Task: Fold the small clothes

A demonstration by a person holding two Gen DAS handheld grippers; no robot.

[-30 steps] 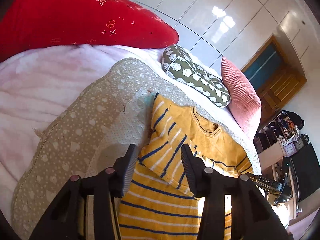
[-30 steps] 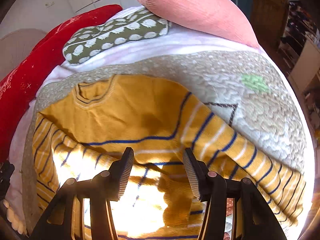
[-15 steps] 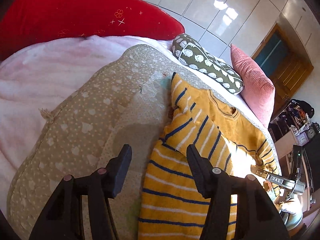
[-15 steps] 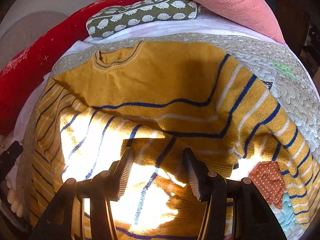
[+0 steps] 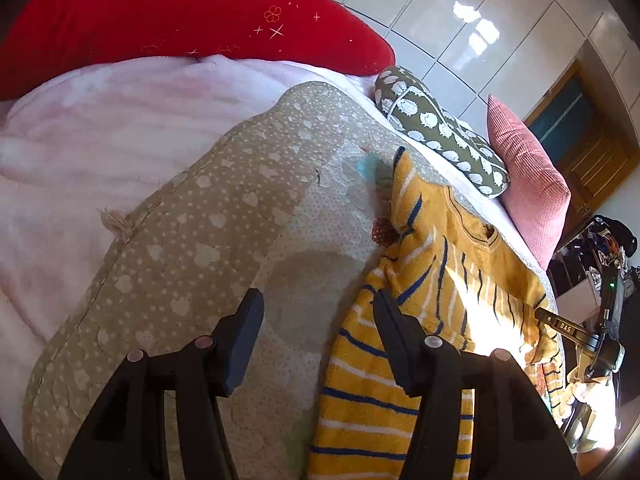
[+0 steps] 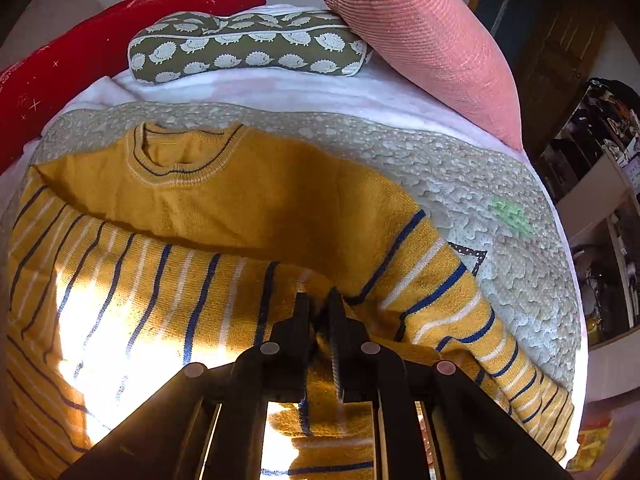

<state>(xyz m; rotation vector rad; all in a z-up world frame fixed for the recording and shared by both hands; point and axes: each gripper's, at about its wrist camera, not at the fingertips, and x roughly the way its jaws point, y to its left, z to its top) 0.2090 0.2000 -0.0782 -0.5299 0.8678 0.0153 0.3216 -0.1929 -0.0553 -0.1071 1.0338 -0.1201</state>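
The yellow striped sweater lies face-up on the beige quilt, neck toward the pillows, its far sleeve already folded across the chest. A second ago the right gripper hung with jaws wide over the sunlit middle; now they are closing, pinching a ridge of knit where the near sleeve meets the body, so that sleeve's fold looks about to start. The left gripper has slid off the sweater's edge and dropped lower; its jaws stand released, holding nothing, over bare quilt. Blue and white bands run down both sleeves; the chest is plain mustard.
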